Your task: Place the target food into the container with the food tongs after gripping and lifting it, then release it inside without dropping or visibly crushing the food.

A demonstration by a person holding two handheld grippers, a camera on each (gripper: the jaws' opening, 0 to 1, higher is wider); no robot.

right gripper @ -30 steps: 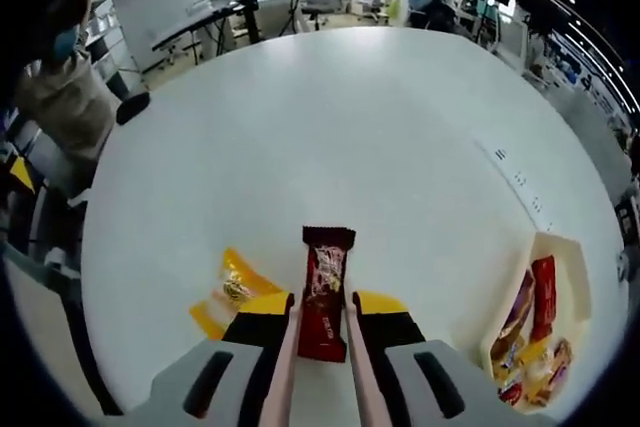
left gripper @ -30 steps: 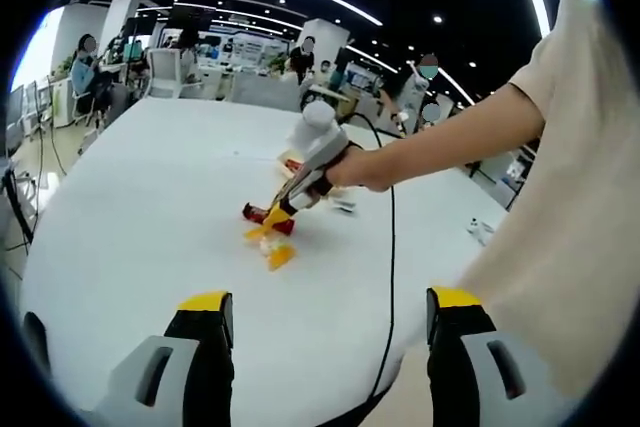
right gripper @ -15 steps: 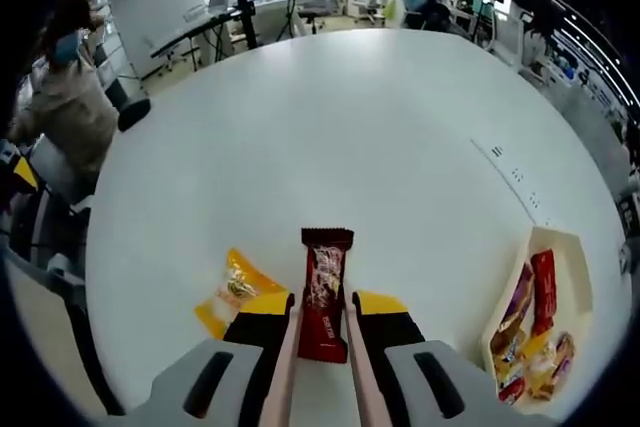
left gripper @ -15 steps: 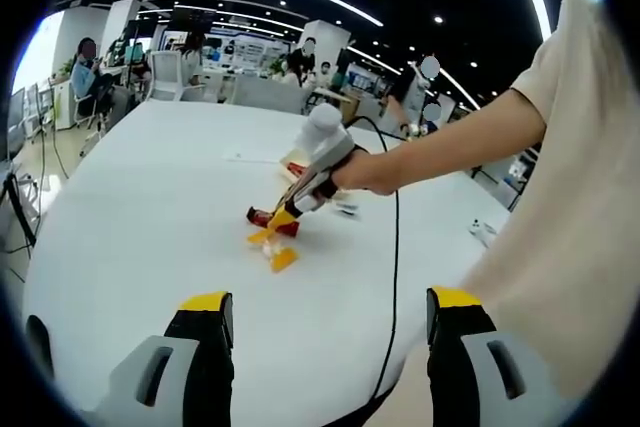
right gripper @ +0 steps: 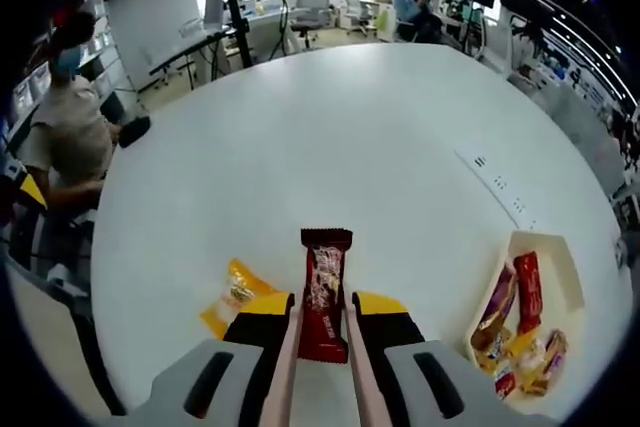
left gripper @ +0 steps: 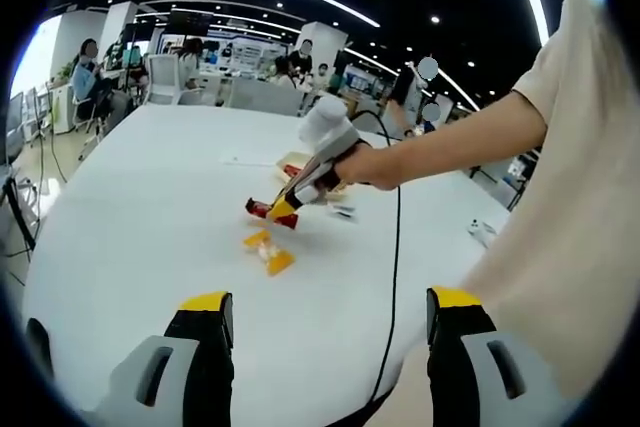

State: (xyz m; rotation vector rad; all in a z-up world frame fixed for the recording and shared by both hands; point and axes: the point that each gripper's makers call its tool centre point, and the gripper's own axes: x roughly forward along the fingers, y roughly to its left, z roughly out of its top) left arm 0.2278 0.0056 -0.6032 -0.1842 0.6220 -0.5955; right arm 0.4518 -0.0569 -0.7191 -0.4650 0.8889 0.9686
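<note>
- Red snack bar [right gripper: 323, 294] sits clamped in the right gripper [right gripper: 322, 315] jaws, above the white bench [right gripper: 330, 137].
- Yellow packet [right gripper: 233, 292] lies beside it; cream container [right gripper: 563, 277] stands to the right.
- Left gripper [left gripper: 330, 322] jaws are apart.

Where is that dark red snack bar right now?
The red snack bar is clamped between tongs in the right gripper, lifted above the white table, with a yellow packet to its left and the cream container to its right.

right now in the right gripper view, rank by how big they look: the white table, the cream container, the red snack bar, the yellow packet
1. white table
2. cream container
3. red snack bar, held between the right gripper jaws, nearest the camera, so its lead over the packet is unsure
4. yellow packet, partly hidden
</note>
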